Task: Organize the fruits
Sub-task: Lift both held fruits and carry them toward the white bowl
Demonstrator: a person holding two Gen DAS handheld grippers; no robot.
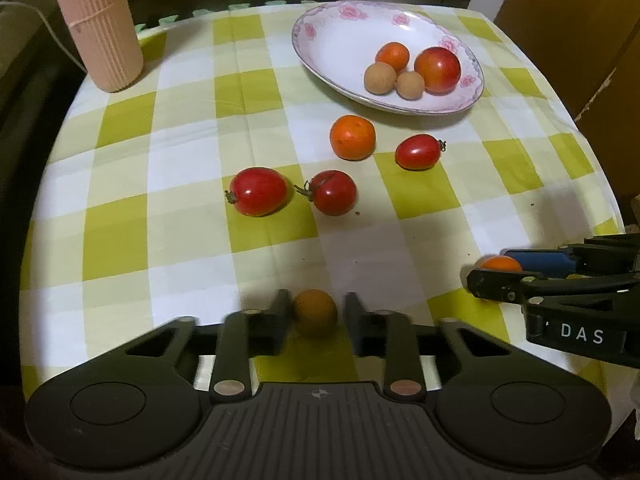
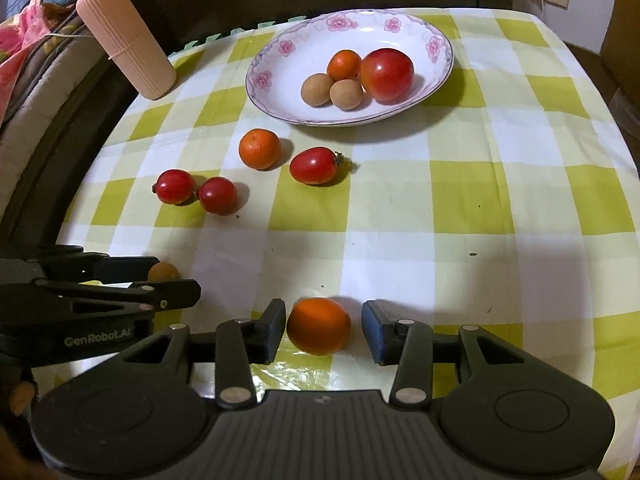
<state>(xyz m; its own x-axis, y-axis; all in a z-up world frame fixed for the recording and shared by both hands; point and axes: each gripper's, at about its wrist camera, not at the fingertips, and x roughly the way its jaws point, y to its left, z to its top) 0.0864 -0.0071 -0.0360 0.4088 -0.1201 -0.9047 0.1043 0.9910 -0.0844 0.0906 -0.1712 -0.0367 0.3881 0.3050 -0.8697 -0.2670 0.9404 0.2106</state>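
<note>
Tomatoes, plate ahead; left gripper pinches brown fruit, right gripper open around orange

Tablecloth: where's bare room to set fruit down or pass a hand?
Free: cloth right of the oblong tomato, from plate down to the right gripper; also the plate's left half. Crowded: loose tangerine and tomato pair left of centre; four fruits bunched on the plate's right.
</note>
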